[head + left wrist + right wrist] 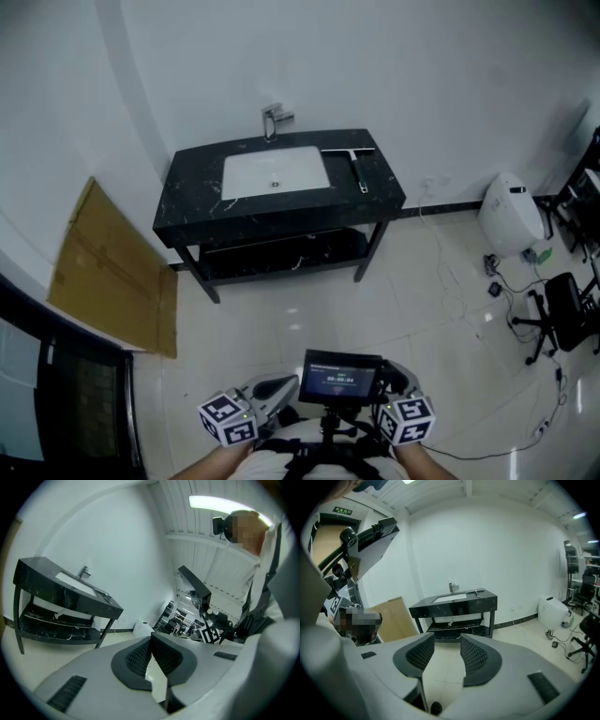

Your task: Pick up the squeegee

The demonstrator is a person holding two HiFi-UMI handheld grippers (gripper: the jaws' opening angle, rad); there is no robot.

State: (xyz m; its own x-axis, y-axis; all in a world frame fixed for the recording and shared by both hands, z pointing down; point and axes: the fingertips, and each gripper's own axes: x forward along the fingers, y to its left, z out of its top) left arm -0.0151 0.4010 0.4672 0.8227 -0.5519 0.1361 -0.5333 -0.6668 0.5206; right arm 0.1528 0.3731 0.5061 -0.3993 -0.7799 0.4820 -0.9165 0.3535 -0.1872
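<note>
Closest to you in the head view are your 2 grippers, the left gripper (pixel 258 398) and the right gripper (pixel 398 394), held low on either side of a small screen (pixel 339 378). The squeegee (pixel 357 169) is well apart from both, across open floor (pixel 309 309), on the black tabletop (pixel 187 202) just right of the sink (pixel 275 172). Its blade lies crosswise along the back edge, and its handle runs from the blade toward the front edge, that is, toward you. Because it sits on the right part of the tabletop, your right hand looks the better placed of the 2.

From the left gripper view, the left gripper (pixel 151 641) has its tips brought together with nothing between them. The tabletop (pixel 65 590) stands far off to the left of where this gripper points, and the squeegee is only a thin shape near its right end (pixel 104 595).

From the right gripper view, the right gripper (pixel 447 641) stands partly open and empty, with only floor showing in the gap. The tabletop (pixel 454 604) is almost straight ahead above that gap, and the squeegee (pixel 477 592) sits slightly right of the line, beside the faucet (pixel 453 587). You would need to walk forward and come down over the handle.
</note>
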